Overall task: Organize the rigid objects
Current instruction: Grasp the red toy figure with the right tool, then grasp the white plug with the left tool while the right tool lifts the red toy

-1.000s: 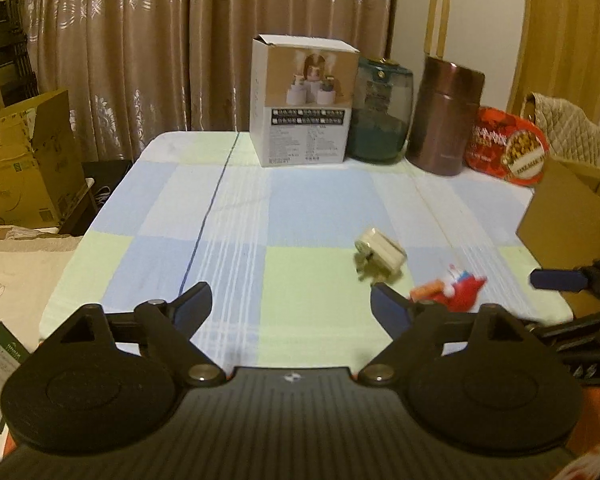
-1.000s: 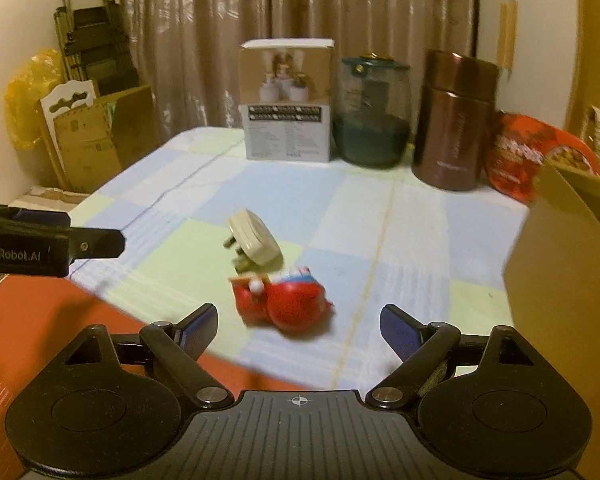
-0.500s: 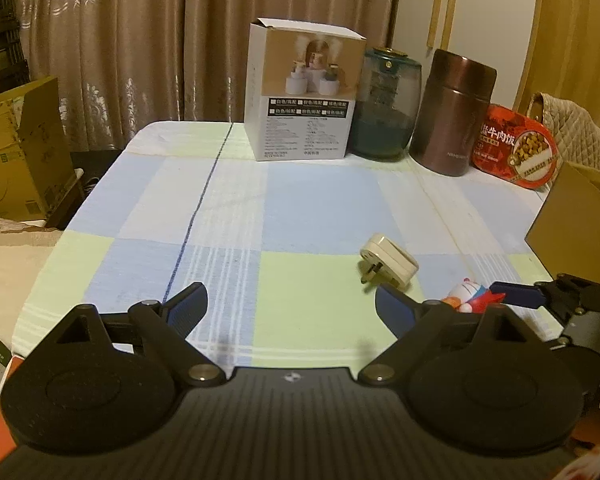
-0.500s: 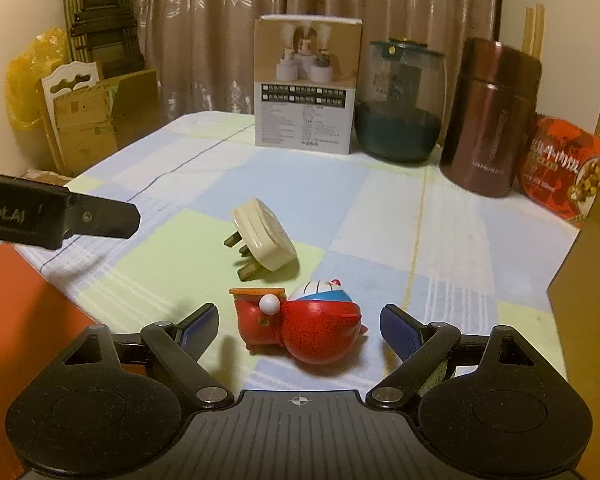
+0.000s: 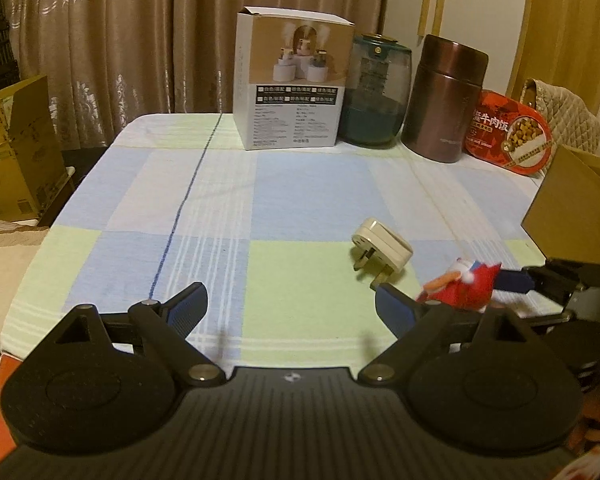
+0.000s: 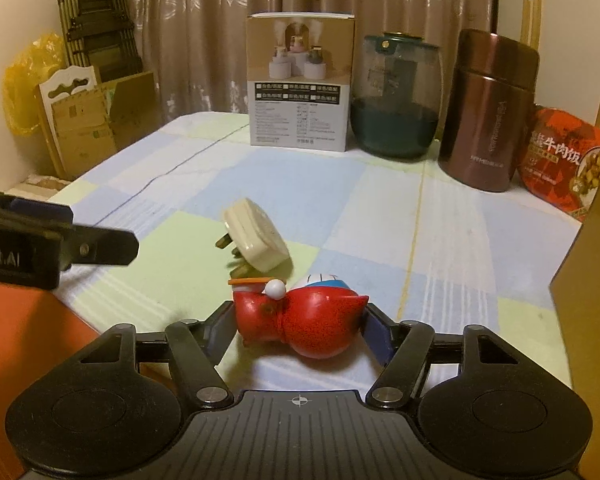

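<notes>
A red toy figure (image 6: 300, 316) with a white bobble lies on its side near the front of the checked tablecloth (image 6: 340, 184). My right gripper (image 6: 300, 322) is closing on it, and both pads touch its sides. In the left wrist view the toy (image 5: 460, 286) shows at the right with a right finger (image 5: 512, 280) against it. A cream plug adapter (image 6: 256, 240) (image 5: 382, 250) lies just behind the toy, prongs towards the left. My left gripper (image 5: 290, 304) hangs open over the table's near edge, with nothing between its fingers. One left finger (image 6: 96, 246) reaches in from the left.
Along the back stand a white product box (image 5: 296, 80), a green glass jar (image 5: 376, 92), a brown flask (image 5: 446, 100) and a red food tin (image 5: 508, 136). An open cardboard box (image 5: 572, 208) stands at the right edge. More cardboard (image 5: 16, 152) sits on the floor at the left.
The right gripper came forward and down around the red toy, and its jaws drew in onto it. The left gripper edged forward and stayed open.
</notes>
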Demonstrator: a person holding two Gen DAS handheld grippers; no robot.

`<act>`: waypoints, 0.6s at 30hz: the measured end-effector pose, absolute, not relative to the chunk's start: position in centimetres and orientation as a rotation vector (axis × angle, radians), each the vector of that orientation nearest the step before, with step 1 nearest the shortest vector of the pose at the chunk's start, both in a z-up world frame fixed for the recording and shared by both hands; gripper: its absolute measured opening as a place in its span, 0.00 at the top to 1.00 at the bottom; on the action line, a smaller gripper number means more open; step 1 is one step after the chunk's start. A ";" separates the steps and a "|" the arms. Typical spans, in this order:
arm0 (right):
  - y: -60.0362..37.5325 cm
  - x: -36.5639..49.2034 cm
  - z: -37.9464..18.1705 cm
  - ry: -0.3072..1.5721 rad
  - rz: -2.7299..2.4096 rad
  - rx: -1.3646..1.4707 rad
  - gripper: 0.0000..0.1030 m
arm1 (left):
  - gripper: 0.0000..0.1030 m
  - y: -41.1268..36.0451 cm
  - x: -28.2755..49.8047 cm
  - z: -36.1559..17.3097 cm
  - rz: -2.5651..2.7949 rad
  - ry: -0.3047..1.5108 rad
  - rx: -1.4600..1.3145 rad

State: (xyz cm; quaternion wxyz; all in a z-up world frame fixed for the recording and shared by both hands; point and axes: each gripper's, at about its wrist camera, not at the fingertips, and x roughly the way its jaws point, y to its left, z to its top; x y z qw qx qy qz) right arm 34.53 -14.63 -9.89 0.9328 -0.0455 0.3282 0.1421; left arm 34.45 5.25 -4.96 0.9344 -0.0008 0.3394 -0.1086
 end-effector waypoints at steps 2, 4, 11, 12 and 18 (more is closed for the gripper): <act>-15.0 34.6 -9.7 0.672 0.282 -0.080 0.38 | 0.14 5.1 34.5 -5.1 -0.232 0.696 0.000; -15.5 34.6 -9.4 0.665 0.261 -0.076 0.38 | 0.14 4.7 34.6 -5.3 -0.249 0.690 0.014; -18.5 35.0 -7.7 0.646 0.188 -0.018 0.38 | 0.14 1.6 35.1 -5.7 -0.343 0.623 0.183; -18.9 35.0 -7.5 0.645 0.179 -0.011 0.38 | 0.14 1.0 35.2 -5.8 -0.359 0.610 0.211; -20.5 35.0 -6.6 0.643 0.150 0.008 0.38 | 0.19 -2.0 36.4 -6.8 -0.419 0.557 0.320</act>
